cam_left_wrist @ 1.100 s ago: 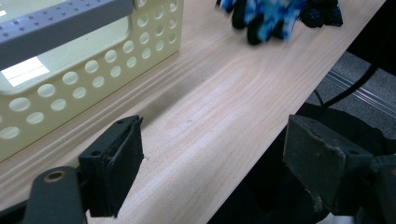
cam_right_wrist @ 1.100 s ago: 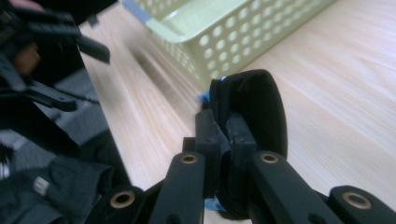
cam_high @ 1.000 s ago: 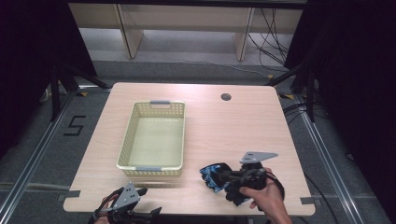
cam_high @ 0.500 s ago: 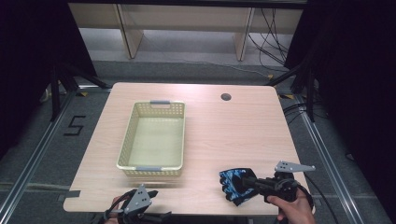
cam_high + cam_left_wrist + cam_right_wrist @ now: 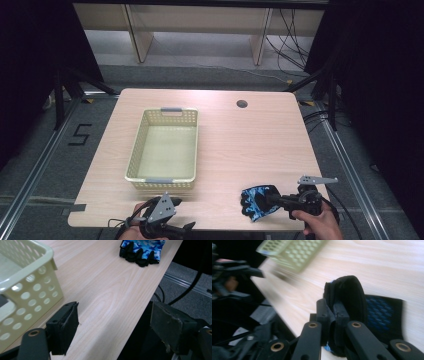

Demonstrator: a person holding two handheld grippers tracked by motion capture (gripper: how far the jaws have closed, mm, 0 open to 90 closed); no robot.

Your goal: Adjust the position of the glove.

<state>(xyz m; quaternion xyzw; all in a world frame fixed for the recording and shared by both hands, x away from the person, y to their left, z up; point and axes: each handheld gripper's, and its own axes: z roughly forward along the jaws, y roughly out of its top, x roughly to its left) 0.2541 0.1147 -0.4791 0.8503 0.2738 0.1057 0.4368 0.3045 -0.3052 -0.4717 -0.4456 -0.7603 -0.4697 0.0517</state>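
Since a second ago your right gripper (image 5: 272,201) has carried the glove (image 5: 257,202) rightward along the near edge of the table (image 5: 250,145), and your left gripper (image 5: 167,231) has shifted right too. You now have the right jaws clamped narrow on the glove's black cuff, the glove lying on the wood near the right corner. It is soft fabric, blue camouflage print with stubby black fingers. Your left jaws stand wide with nothing between them, at the near edge beside the basket (image 5: 165,150), a pale yellow plastic one, rectangular, with round perforations and grey handles. A "5" (image 5: 80,135) is marked on the floor at left.
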